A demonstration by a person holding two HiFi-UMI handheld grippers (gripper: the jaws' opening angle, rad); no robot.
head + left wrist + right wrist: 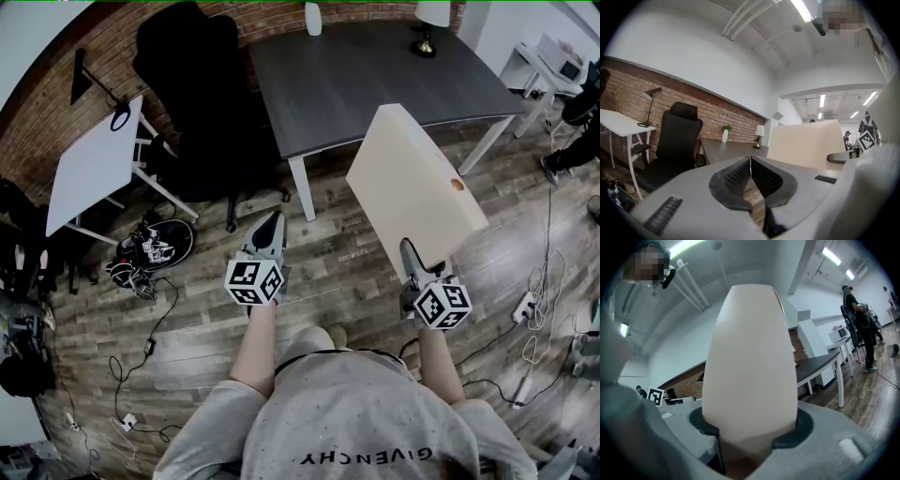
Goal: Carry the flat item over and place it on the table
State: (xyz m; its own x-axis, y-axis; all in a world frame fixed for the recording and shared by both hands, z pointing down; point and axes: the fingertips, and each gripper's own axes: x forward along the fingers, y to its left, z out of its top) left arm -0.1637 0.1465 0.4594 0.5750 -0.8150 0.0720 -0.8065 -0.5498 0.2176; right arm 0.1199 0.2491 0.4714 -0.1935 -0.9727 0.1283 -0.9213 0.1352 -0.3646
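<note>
A flat cream board [412,183] is held up in the air, tilted, over the near corner of the dark grey table [356,80]. My right gripper [413,255] is shut on its lower edge. In the right gripper view the board [750,362] fills the middle, wedged between the jaws, and the right gripper [749,434] clamps its bottom end. My left gripper [270,230] hovers over the wood floor to the left of the board, jaws shut and empty. In the left gripper view the left gripper [750,165] points toward the table [726,149], with the board [806,143] at its right.
A black office chair [192,84] stands left of the table. A small white desk [94,159] with a lamp is further left. A white vase [313,17] and a table lamp [429,23] stand at the table's far edge. Cables and bags [150,248] litter the floor.
</note>
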